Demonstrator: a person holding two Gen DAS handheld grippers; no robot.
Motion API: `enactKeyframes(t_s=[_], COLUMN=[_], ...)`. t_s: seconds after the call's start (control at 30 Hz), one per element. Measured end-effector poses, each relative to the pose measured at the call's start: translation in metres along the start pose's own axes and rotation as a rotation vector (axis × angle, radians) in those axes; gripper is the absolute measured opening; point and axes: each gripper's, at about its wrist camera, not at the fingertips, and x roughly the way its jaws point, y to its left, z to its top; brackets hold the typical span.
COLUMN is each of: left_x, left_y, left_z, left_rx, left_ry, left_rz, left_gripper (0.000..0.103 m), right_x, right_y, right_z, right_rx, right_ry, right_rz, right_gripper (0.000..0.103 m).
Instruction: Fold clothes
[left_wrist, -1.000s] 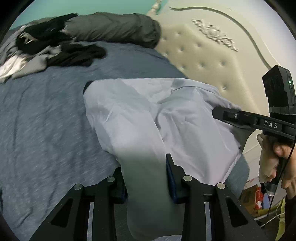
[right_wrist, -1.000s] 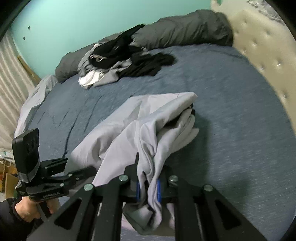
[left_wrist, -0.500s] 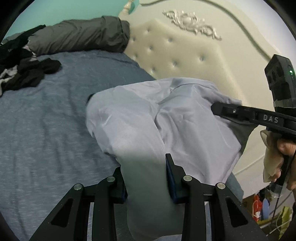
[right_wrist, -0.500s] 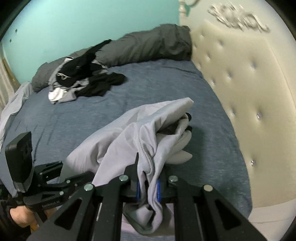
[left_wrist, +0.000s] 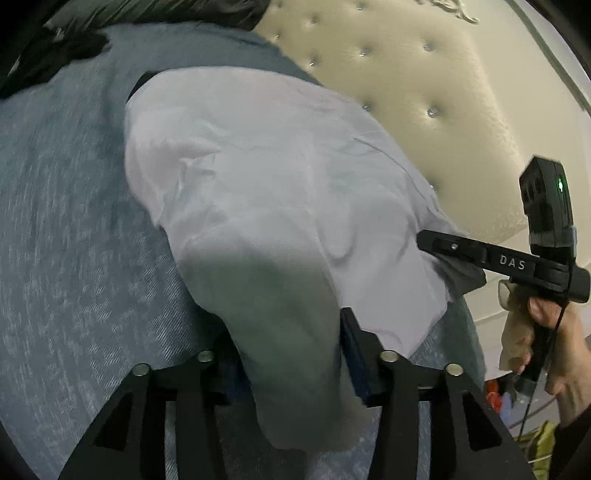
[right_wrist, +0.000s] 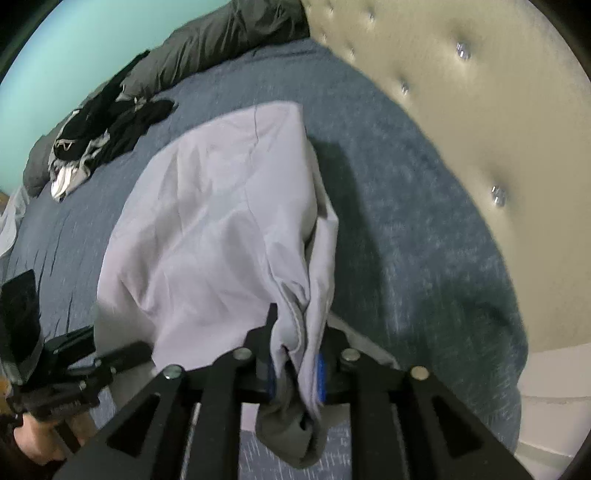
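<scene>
A pale lilac garment lies folded over itself on the blue-grey bed, close to the headboard. My left gripper has a thick fold of it between its jaws, which are opening. The cloth still fills the gap and touches both pads. My right gripper is also opening. A hem of the garment hangs loosely between its blue pads, with a dark gap beside the left one. In the left wrist view the right gripper reaches in at the garment's right edge.
The cream tufted headboard rises just beyond the garment. A heap of dark and white clothes and a grey rolled duvet lie at the far side. A hand holds the right gripper's handle past the bed's edge.
Both grippers carried the garment toward the headboard and lower onto the bed. Both pairs of jaws stand wider than before, and the garment now lies flatter.
</scene>
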Motion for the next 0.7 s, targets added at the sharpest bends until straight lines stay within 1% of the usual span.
enactKeyframes(t_s=[0.03, 0.07, 0.13, 0.23, 0.27, 0.37, 0.4, 0.43, 0.5, 0.6, 0.7], left_x=[-0.006, -0.014, -0.032, -0.057, -0.063, -0.071, -0.067, -0.064, -0.057, -0.039, -0.024], left_y=[0.004, 0.007, 0.013, 0.017, 0.017, 0.004, -0.002, -0.008, -0.021, -0.026, -0.024], left_z=[-0.001, -0.002, -0.003, -0.001, 0.001, 0.009, 0.010, 0.011, 0.014, 0.004, -0.003], left_rx=[-0.004, -0.011, -0.023, -0.026, -0.020, 0.033, 0.063, 0.093, 0.153, 0.194, 0.219], left_ry=[-0.001, -0.010, -0.027, -0.077, -0.094, -0.123, -0.117, -0.111, -0.099, -0.056, -0.031], left_rz=[0.001, 0.009, 0.023, 0.034, 0.048, 0.068, 0.071, 0.075, 0.081, 0.105, 0.130], left_gripper=[0.054, 0.056, 0.058, 0.058, 0.058, 0.058, 0.058, 0.058, 0.058, 0.058, 0.055], right_x=[-0.001, -0.004, -0.013, -0.032, -0.039, -0.057, -0.059, -0.057, -0.052, -0.027, 0.001], right_y=[-0.001, -0.004, -0.006, -0.008, -0.007, 0.000, 0.003, 0.008, 0.019, 0.022, 0.005], right_z=[-0.001, -0.002, -0.004, -0.003, -0.002, 0.001, 0.001, 0.002, 0.004, 0.002, -0.007], right_rx=[-0.002, 0.003, 0.000, -0.006, -0.005, -0.016, -0.028, -0.048, -0.090, -0.102, -0.055], right_ry=[0.006, 0.006, -0.004, -0.067, -0.097, -0.192, -0.215, -0.217, -0.219, -0.164, -0.104], right_rz=[-0.003, -0.008, -0.020, -0.056, -0.057, -0.052, -0.038, -0.029, -0.013, -0.034, -0.067], right_gripper=[0.024, 0.031, 0.032, 0.033, 0.033, 0.033, 0.033, 0.032, 0.015, 0.010, 0.003])
